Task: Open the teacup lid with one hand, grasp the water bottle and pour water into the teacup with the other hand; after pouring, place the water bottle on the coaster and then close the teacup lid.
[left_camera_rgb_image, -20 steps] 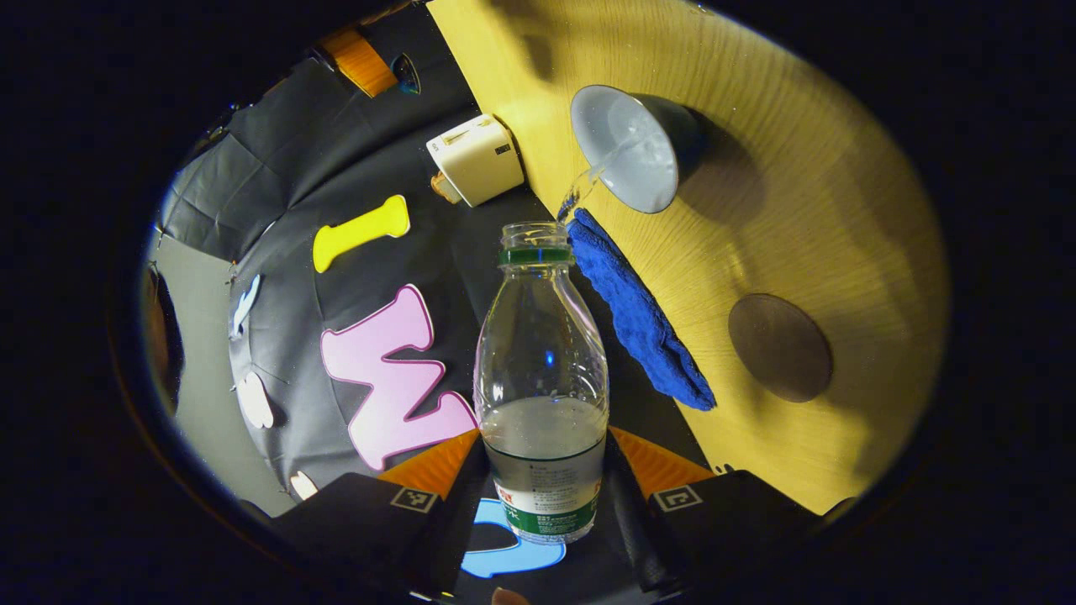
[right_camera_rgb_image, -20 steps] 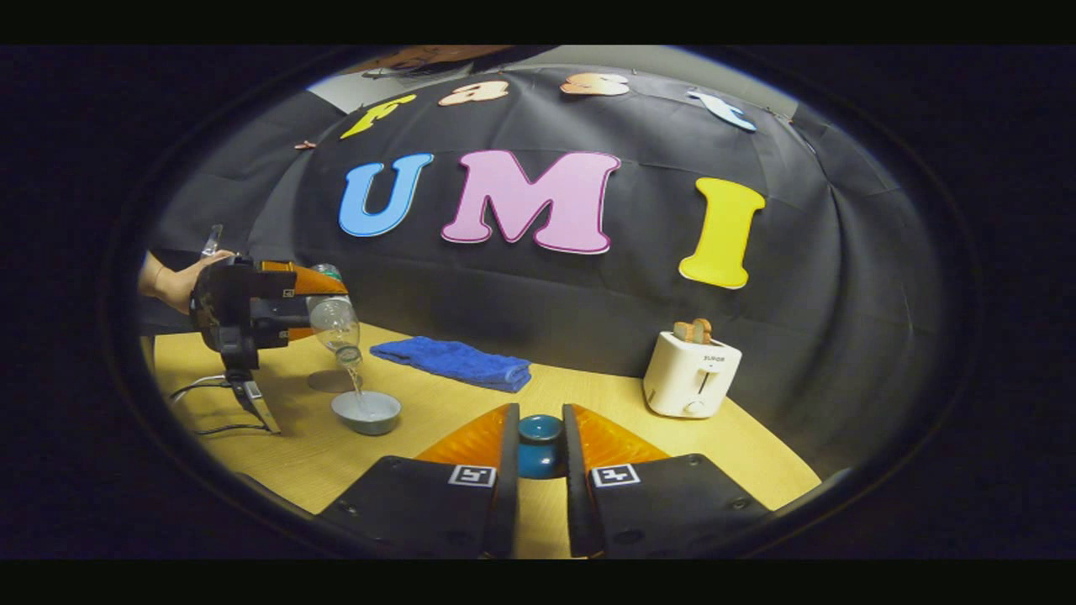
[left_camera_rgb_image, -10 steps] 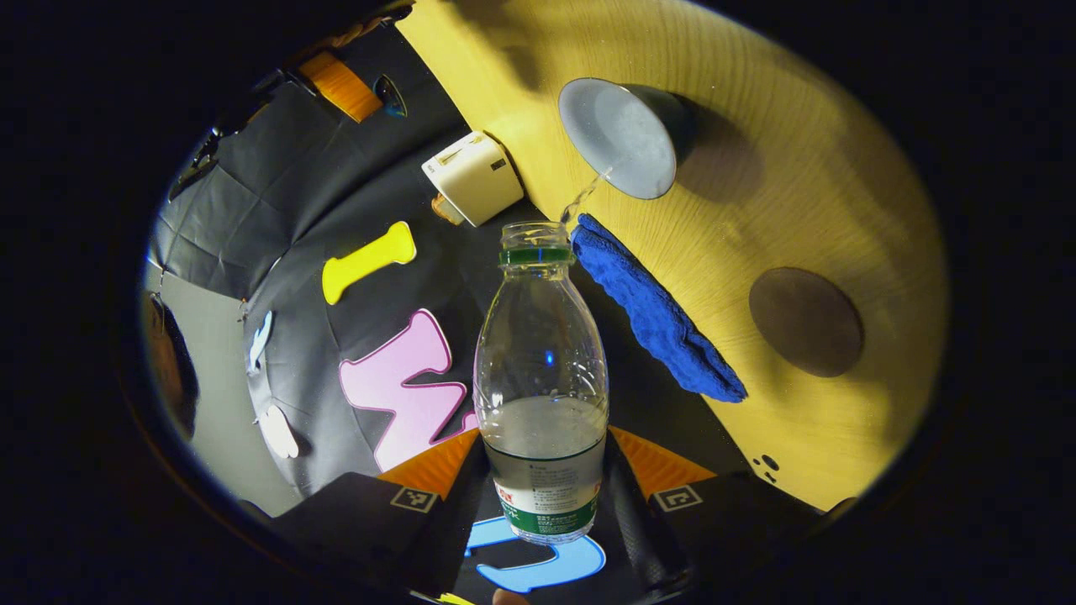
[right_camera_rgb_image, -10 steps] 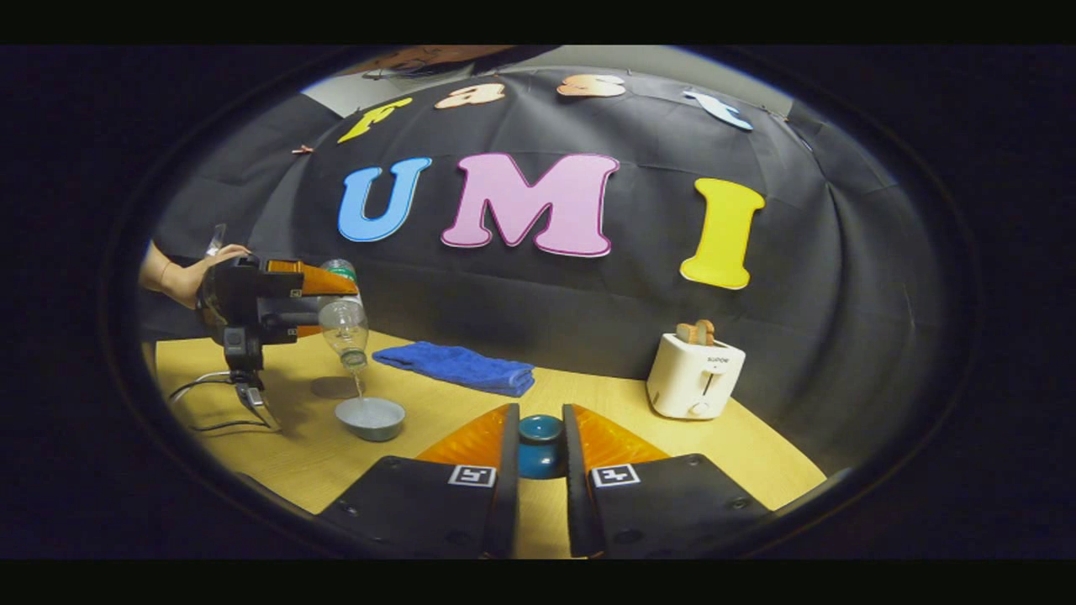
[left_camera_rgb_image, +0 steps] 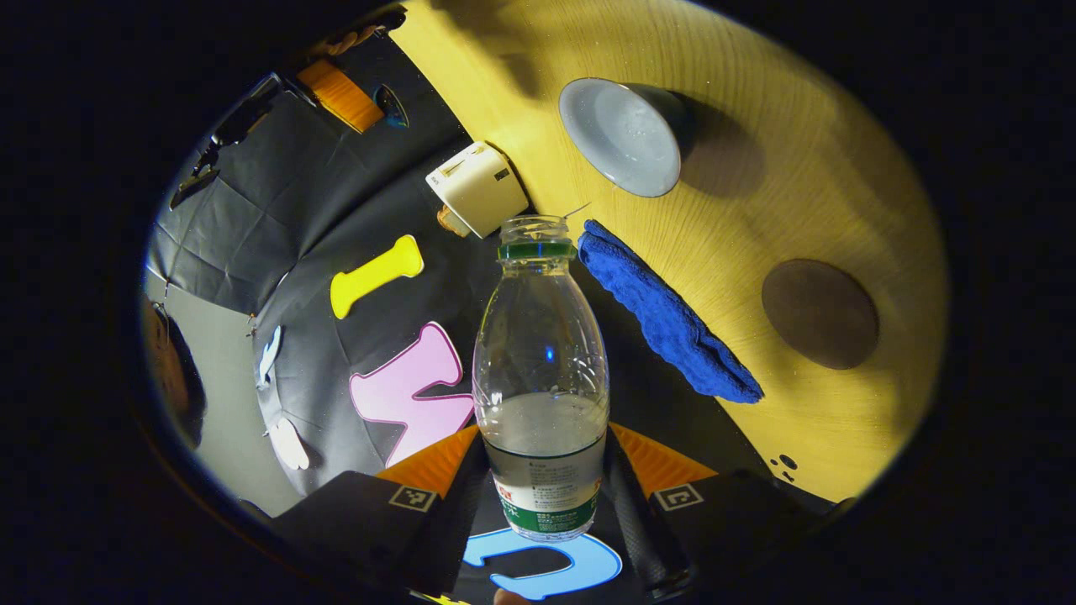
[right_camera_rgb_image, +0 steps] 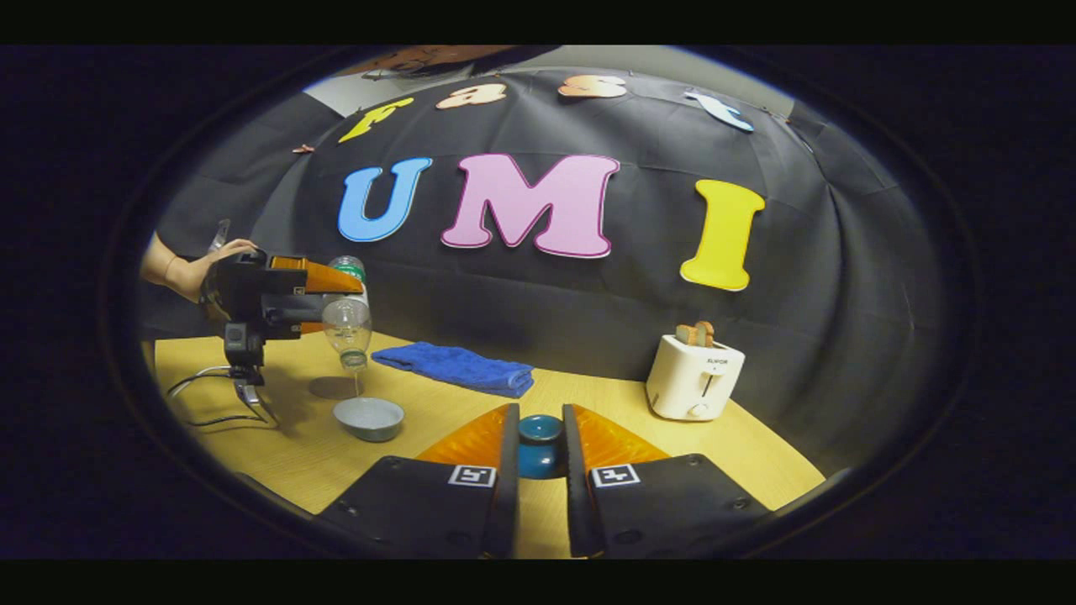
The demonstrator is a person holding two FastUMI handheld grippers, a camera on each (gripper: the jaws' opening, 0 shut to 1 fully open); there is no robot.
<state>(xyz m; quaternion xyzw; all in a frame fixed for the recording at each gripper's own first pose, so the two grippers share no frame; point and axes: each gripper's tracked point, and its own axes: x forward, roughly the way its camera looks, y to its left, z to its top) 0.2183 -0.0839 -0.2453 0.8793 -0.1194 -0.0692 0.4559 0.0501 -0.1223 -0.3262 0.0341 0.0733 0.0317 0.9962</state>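
Clear plastic water bottle (left_camera_rgb_image: 540, 370), part full, cap off: I am gripping it low on the body with my left tongs (left_camera_rgb_image: 542, 487), both fingers pressing its sides. In the right gripper view it is hanging tilted, neck down, above the desk (right_camera_rgb_image: 588, 395) at the left.

Grey teacup (left_camera_rgb_image: 622, 134), open and lidless: standing on the desk beyond the bottle mouth and off to its right in the left gripper view. A thin thread of water is showing at the mouth; I am judging the pour to be ending.

Brown round coaster (left_camera_rgb_image: 820, 313): lying flat on the desk, well apart from the teacup, bare. This is the relation the coming move turns on. From my left tongs it is lying to the right, nearer than the cup, past the blue towel (left_camera_rgb_image: 664, 315). The bottle's long axis is running straight away from the tongs, so I am expecting to right it before lowering its base there.

Teal lid (right_camera_rgb_image: 540, 445): my right tongs (right_camera_rgb_image: 540, 458) are closed on its knob, holding it near the desk, right of the teacup.

White toaster (right_camera_rgb_image: 693, 376): far right, out of play.
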